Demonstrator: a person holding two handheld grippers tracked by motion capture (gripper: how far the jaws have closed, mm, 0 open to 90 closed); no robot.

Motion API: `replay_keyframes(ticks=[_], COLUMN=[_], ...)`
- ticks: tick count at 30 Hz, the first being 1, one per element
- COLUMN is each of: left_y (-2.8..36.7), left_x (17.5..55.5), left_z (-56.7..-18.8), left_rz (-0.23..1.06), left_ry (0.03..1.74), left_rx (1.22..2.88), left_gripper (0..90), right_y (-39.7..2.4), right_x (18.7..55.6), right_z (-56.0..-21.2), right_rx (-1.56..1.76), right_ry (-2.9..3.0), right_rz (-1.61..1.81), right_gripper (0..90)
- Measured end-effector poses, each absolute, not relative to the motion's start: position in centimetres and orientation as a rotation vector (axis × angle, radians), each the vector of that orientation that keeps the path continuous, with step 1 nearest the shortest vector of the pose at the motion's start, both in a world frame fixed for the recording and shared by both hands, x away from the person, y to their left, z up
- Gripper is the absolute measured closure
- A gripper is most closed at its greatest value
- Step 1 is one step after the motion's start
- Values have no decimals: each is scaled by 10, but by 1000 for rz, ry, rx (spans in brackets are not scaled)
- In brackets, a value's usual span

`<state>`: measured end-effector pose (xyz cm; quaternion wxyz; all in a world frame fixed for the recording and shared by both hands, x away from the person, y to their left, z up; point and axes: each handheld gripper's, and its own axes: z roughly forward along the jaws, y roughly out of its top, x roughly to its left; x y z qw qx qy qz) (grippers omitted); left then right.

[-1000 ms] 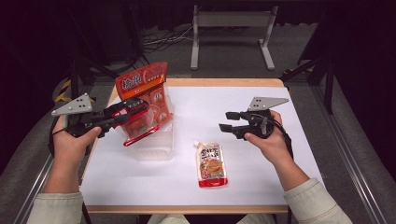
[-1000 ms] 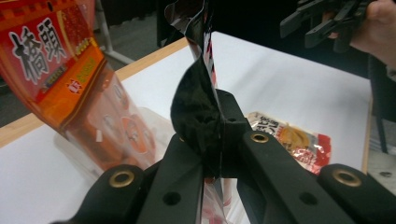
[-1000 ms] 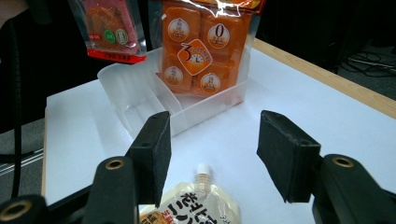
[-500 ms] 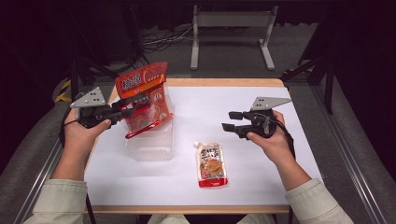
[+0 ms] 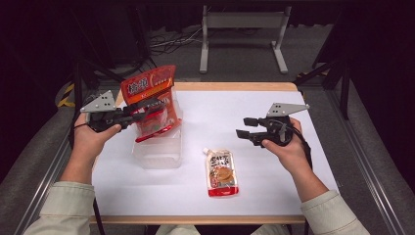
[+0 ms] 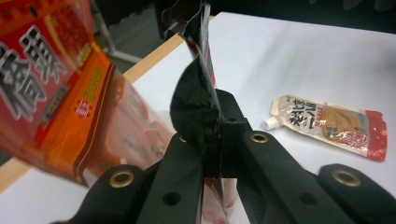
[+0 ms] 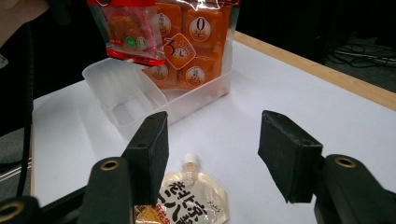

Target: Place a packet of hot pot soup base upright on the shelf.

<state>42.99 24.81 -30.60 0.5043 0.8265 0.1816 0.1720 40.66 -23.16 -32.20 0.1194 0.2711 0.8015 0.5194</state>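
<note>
A small red packet [image 5: 157, 123] hangs over the clear plastic container [image 5: 159, 159], with my left gripper [image 5: 142, 113] shut on its edge. In the left gripper view the jaws [image 6: 217, 126] pinch the packet's dark foil edge [image 6: 201, 60]. A large orange bag [image 5: 148, 84] stands upright in the container's far end. A spouted pouch [image 5: 221, 171] lies flat on the white table. My right gripper [image 5: 243, 127] hovers open to the pouch's right and holds nothing. In the right gripper view its jaws [image 7: 212, 154] stand apart above the pouch [image 7: 191, 200].
The white tabletop [image 5: 274, 161] has a wooden edge [image 5: 235, 87] at the back. The container's near compartment [image 7: 123, 105] holds nothing. A metal stand [image 5: 242, 29] and cables lie on the dark floor beyond the table.
My left hand has moved right toward the container with the red packet in it. The right hand has stayed where it was.
</note>
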Motion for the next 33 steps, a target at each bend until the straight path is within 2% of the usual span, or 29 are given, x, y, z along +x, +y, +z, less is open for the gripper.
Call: replay_keyframes(ticks=[19,33], left_y=[241,241], left_x=[438,435], left_z=[-324,-331], left_rz=[418,277], left_ry=[385,337], left_rx=[2049,2055], left_gripper=[890,880], right_y=[-239,-240], right_x=[404,406], right_z=[-327,-328], right_rx=[844,848], right_ry=[2345,2342], right_rz=[1530,1546], right_gripper=[433,425])
